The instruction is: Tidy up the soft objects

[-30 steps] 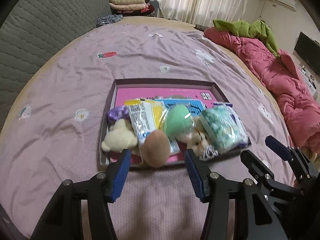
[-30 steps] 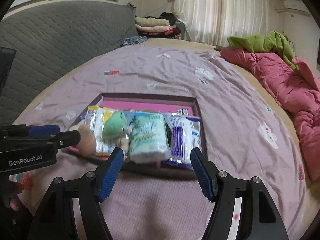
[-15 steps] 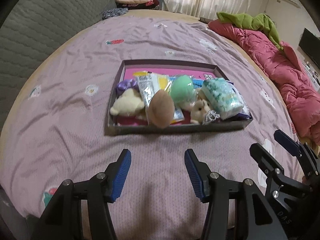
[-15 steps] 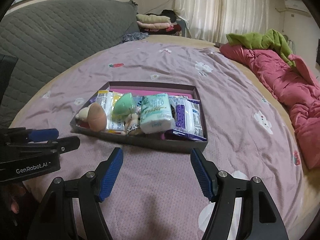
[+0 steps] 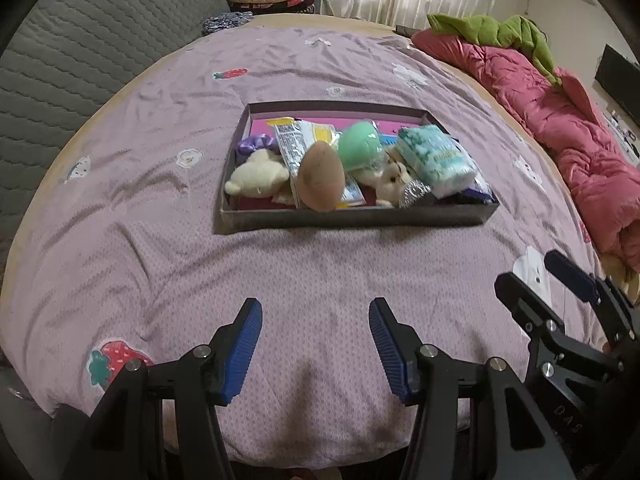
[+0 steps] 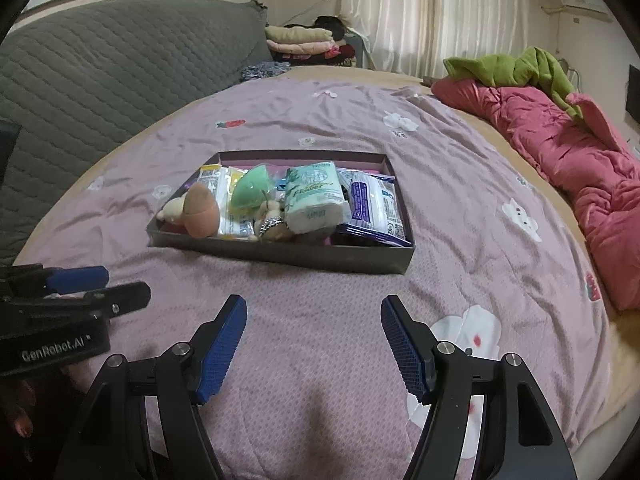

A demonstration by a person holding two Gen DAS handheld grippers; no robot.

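A shallow dark box (image 5: 360, 217) (image 6: 280, 254) lies on the lilac bedspread, packed with soft things. Inside are a brown egg-shaped sponge (image 5: 321, 181) (image 6: 201, 211), a green sponge (image 5: 359, 150) (image 6: 251, 190), a cream plush toy (image 5: 260, 178), a small plush with a silver scrunchie (image 5: 400, 186), a green tissue pack (image 5: 436, 158) (image 6: 316, 200), a yellow-white packet (image 5: 298, 140) and a purple packet (image 6: 374, 208). My left gripper (image 5: 315, 334) hangs open over bare bedspread, well short of the box. My right gripper (image 6: 314, 334) is open too, nothing between its fingers, and appears at the right of the left wrist view (image 5: 548, 280).
A pink quilt (image 5: 560, 128) with a green garment (image 5: 492, 32) on it lies along the bed's right side. A grey quilted headboard (image 6: 100, 80) stands at the left. Folded clothes (image 6: 304, 40) are stacked at the far end before the curtains. The bed's front edge is just under the grippers.
Both grippers have drawn back from the box toward the bed's near edge; the box now sits farther away in both views. Their jaws stay equally wide and nothing was picked up.
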